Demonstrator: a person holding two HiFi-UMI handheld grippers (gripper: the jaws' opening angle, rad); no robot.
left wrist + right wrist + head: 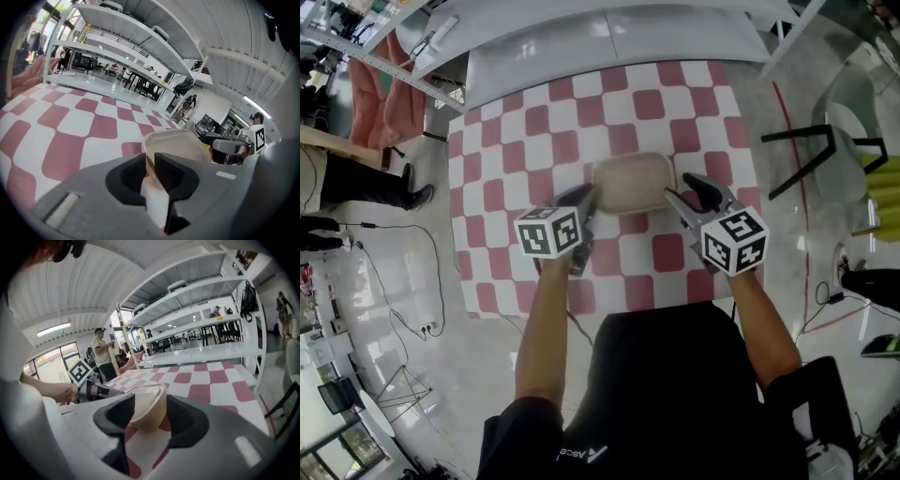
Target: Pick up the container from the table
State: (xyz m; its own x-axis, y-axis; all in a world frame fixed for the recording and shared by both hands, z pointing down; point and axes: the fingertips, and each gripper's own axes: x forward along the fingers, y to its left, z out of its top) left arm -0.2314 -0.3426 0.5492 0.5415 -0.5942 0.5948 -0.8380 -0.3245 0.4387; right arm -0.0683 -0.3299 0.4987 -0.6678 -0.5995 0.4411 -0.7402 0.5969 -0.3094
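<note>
The cream container (pixel 630 183) sits on the checked table (pixel 506 159). The left gripper (pixel 587 199) has its fingers pinched on the container's thin side wall. The right gripper (pixel 682 195) holds its fingers apart around the other end, and it is hard to see if they touch. Each gripper's body hides the container's near bottom.

The left gripper (pixel 584 195) and right gripper (pixel 682 187) hide the container's (pixel 630 183) ends (head view).

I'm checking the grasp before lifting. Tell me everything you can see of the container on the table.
The container is a cream, rounded-rectangular tub, plastic-looking, with a flared rim, upright on the checked tablecloth. The left gripper pinches its left rim; the right gripper, jaws open, straddles its right end.
</note>
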